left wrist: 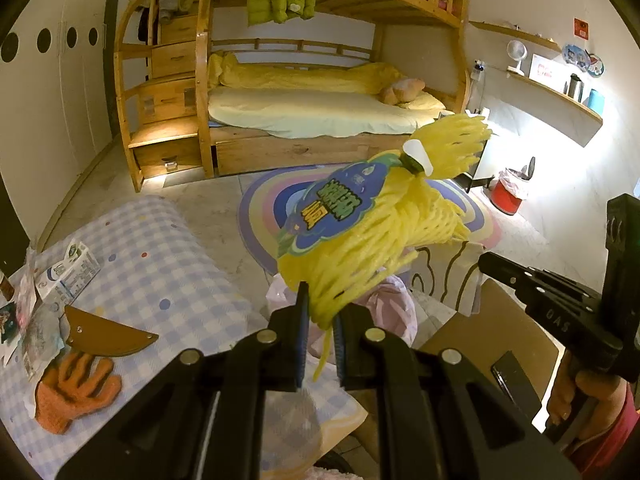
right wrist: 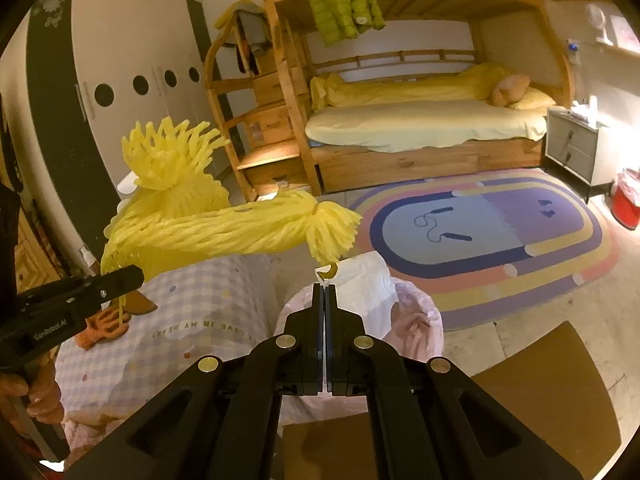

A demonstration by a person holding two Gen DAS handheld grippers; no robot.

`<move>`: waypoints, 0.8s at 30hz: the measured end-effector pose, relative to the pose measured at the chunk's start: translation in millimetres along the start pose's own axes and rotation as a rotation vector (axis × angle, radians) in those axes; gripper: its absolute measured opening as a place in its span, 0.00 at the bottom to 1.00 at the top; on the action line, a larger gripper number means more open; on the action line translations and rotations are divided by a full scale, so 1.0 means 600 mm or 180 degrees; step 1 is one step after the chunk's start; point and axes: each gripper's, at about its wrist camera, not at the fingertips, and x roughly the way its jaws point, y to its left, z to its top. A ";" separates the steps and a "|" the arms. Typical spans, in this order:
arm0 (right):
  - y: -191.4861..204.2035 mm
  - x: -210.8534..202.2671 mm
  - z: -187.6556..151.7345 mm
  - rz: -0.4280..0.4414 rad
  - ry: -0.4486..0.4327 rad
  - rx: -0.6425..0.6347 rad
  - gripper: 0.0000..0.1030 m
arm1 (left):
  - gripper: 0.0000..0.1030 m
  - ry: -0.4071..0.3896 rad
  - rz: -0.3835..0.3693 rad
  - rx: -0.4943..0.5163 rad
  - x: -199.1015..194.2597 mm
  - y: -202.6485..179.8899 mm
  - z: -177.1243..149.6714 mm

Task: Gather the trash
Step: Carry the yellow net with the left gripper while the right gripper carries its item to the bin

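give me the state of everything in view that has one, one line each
left gripper: shut on the yellow foam net
yellow foam net: held up in the air, bunched, label on
right gripper: shut, a small yellow scrap at its tips
pink trash bag: open, below the grippers
orange glove: lying flat on the checked cloth
red bin: lined with a bag, standing on the floor
green jacket: hanging from the top bunk
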 end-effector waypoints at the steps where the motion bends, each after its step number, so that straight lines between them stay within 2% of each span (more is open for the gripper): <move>1: 0.000 -0.003 0.002 0.0014 -0.0015 -0.0003 0.00 | 0.09 0.0001 -0.0003 -0.0005 -0.001 0.001 0.000; 12: 0.005 -0.026 0.007 0.0118 -0.0076 -0.0060 0.00 | 0.09 0.0071 -0.0012 -0.0148 -0.007 0.015 -0.009; 18: 0.002 -0.001 -0.007 0.0112 0.0081 -0.0021 0.00 | 0.09 0.0155 -0.0006 -0.0218 0.014 0.000 -0.008; 24: -0.010 0.066 -0.033 0.0070 0.0370 0.0021 0.00 | 0.09 0.0211 0.0050 -0.0372 0.045 0.012 -0.005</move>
